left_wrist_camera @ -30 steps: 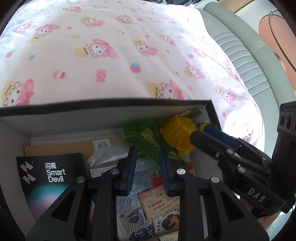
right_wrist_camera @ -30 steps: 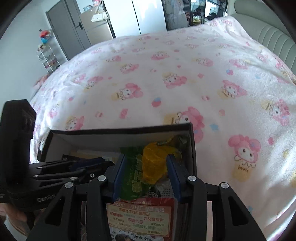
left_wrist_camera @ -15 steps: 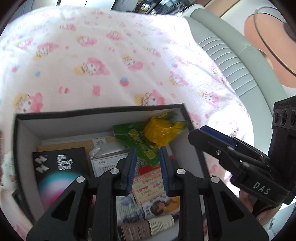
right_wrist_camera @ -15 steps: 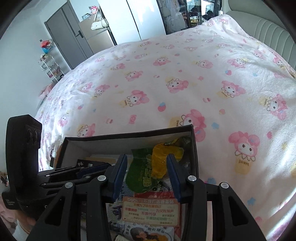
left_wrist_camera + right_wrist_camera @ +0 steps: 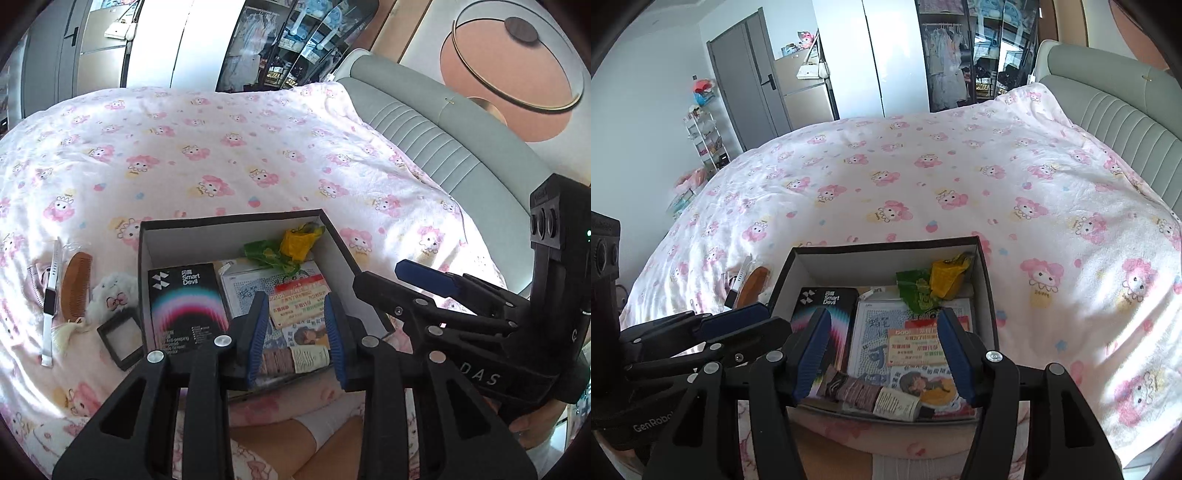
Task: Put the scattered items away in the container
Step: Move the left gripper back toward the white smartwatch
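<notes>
A dark-rimmed open box (image 5: pixel 229 218) (image 5: pixel 886 243) sits on the pink-patterned bed. Inside lie a yellow-and-green snack packet (image 5: pixel 295 243) (image 5: pixel 945 273) in the far right corner, a black "Smart Devil" carton (image 5: pixel 184 295) (image 5: pixel 827 299), printed booklets and a brown tube (image 5: pixel 295 358) (image 5: pixel 875 395). My left gripper (image 5: pixel 295 332) hovers above the box's near edge, its jaws opening with nothing between them. My right gripper (image 5: pixel 882 350) hangs beside it, jaws also opening and empty. On the bedding left of the box lie a wooden comb (image 5: pixel 75 288) (image 5: pixel 755 280), a white strap (image 5: pixel 50 299), a white plush toy (image 5: pixel 110 295) and a small black frame (image 5: pixel 120 338).
A grey padded headboard (image 5: pixel 443 147) runs along the bed's right side. Beyond the bed's far end stand wardrobes and a grey door (image 5: pixel 750 81), with a wire shelf rack (image 5: pixel 705 136) at the left. A person's leg (image 5: pixel 295 443) is below the box.
Both grippers have risen and drawn back from the box, and their jaws stand wider. The yellow-and-green packet stays in the far right corner. The loose items left of the box have come into view.
</notes>
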`<state>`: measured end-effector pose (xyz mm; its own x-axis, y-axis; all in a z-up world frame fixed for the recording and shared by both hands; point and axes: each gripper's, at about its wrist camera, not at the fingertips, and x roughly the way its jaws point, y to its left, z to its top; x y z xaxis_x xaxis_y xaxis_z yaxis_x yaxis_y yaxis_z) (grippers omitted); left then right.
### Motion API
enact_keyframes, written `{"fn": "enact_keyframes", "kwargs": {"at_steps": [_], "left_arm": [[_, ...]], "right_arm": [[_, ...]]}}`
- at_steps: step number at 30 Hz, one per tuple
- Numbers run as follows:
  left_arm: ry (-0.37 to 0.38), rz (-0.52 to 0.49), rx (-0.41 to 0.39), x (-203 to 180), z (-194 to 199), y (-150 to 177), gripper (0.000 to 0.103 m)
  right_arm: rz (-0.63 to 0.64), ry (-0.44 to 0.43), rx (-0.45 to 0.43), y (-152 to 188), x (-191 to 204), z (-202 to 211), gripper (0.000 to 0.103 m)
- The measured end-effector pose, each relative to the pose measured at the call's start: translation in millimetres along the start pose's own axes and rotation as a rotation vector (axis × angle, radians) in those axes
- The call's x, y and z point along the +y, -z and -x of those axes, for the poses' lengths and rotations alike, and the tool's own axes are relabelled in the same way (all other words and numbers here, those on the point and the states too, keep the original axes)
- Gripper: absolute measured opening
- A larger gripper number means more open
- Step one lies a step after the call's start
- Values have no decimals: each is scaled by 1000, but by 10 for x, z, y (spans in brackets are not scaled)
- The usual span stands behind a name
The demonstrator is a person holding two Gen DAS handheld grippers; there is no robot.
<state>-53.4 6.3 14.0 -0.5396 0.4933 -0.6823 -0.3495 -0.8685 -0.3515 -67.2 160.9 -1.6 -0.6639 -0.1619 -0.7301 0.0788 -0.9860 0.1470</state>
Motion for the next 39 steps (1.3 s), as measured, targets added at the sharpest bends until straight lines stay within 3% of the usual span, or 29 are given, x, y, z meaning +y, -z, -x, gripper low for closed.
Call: {"fn": "enact_keyframes", "kwargs": {"at_steps": [9, 20, 26, 34, 39], "left_arm": [[-62, 40, 2, 264, 404, 328, 31], [-166, 141, -65, 1003, 908, 402, 31], [-217, 265, -71, 1622, 1010, 550, 39], [-266, 412, -32, 2485, 878, 738, 39], [-292, 481, -15, 2948, 652, 783, 38]], "right_arm": [[22, -48, 27, 297, 442, 93, 56], [152, -151, 24, 134, 1289, -108, 56], [151, -284, 103, 100, 1684, -557, 56], [164, -256, 205, -2, 1963, -1279, 56], [240, -201, 250, -30, 2162, -1682, 55]]}}
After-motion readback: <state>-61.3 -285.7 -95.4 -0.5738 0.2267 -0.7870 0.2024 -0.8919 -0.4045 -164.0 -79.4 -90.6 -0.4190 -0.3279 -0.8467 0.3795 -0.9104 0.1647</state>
